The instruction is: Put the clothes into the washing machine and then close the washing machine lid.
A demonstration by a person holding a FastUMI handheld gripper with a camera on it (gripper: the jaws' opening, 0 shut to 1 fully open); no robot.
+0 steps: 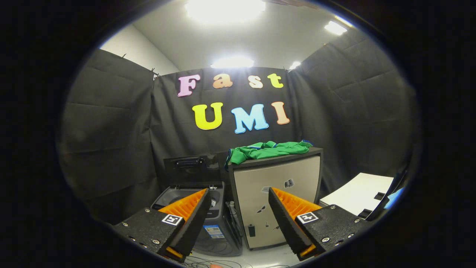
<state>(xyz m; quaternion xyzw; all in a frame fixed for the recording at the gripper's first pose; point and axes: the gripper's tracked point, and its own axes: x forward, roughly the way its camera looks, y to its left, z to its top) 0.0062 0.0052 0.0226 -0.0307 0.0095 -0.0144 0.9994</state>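
Observation:
A green garment (268, 149) lies crumpled on top of a pale cabinet (277, 186), well beyond my fingers. To the cabinet's left stands a dark top-loading washing machine (212, 227) with its lid (191, 169) raised upright against the booth wall. My gripper (238, 201) hangs in the air some way in front of both, open, with nothing between its fingers. The left finger (193, 212) overlaps the washer's rim and the right finger (286, 216) overlaps the cabinet's front.
A white table top (359, 193) stands to the right of the cabinet with small dark items at its near edge. Cables (215, 262) trail on the pale floor below the fingers. Black cloth walls close the booth on three sides.

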